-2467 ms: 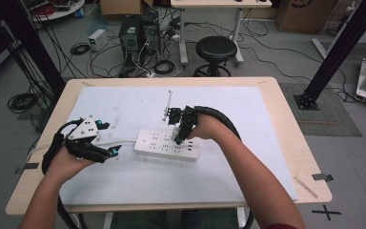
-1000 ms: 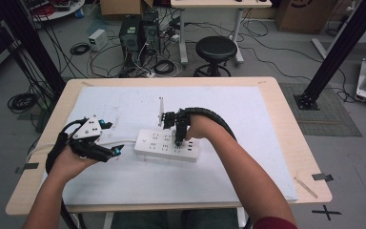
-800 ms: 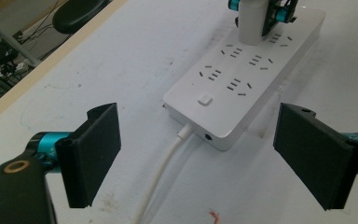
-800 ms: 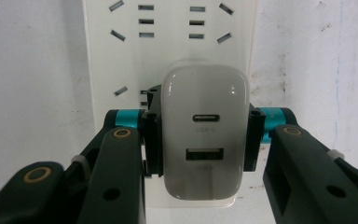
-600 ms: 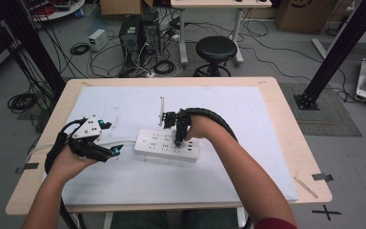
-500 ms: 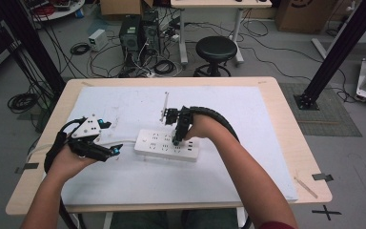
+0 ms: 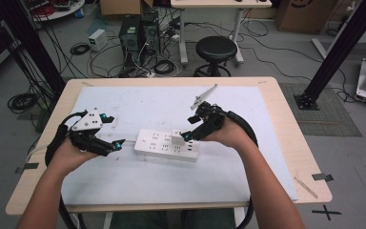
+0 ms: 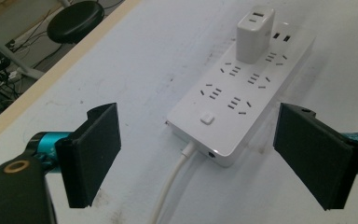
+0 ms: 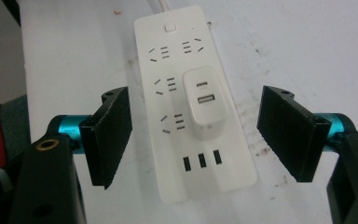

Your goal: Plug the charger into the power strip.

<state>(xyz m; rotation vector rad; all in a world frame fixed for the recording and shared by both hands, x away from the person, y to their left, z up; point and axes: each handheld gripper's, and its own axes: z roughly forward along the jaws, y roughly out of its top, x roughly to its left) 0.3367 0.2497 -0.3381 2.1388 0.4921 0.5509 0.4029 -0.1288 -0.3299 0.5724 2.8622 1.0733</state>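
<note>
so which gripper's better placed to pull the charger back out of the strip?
Probably right. The right gripper sits beside the charger, jaws open and just widened, nothing between them. The left gripper hangs open off the power strip's cord end, farther away.

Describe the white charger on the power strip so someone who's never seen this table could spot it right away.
Start at the white mat covering the wooden table; near its middle lies a long white power strip. The charger is the small white block plugged in upright toward the strip's right end, close to the right tongs. It is the only thing standing up from the strip, with two ports on its top face.
</note>
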